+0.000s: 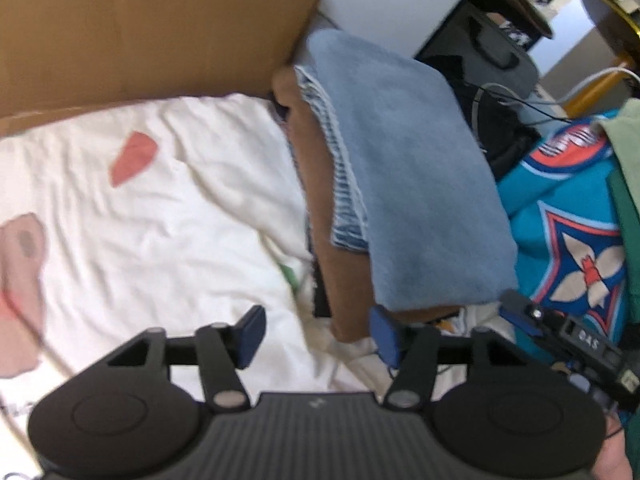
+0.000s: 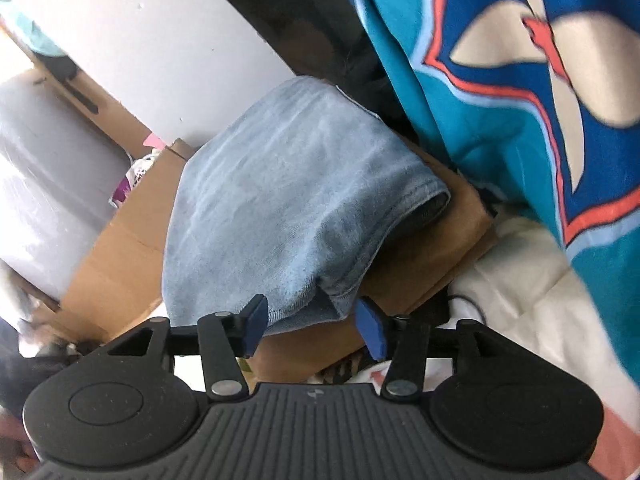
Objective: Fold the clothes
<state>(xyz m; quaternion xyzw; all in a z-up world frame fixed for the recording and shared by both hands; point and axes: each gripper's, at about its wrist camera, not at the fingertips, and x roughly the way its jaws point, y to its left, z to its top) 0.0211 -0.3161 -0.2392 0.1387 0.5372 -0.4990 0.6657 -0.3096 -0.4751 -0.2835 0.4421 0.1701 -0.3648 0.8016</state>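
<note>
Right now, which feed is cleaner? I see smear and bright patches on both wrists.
Left wrist view: motion smear across the white printed garment and the light blue garment, though the left gripper is sharp; the upper right background is overexposed. Right wrist view: the blue garment's weave reads more clearly, the teal patterned cloth is smeared, and glare washes out the left edge. Both bend at the edges.

You have a brown cardboard box (image 1: 140, 40) at the back with flap raised; black cables (image 1: 516, 108) run behind it; a white panel (image 2: 160, 52) stands beside the box.
</note>
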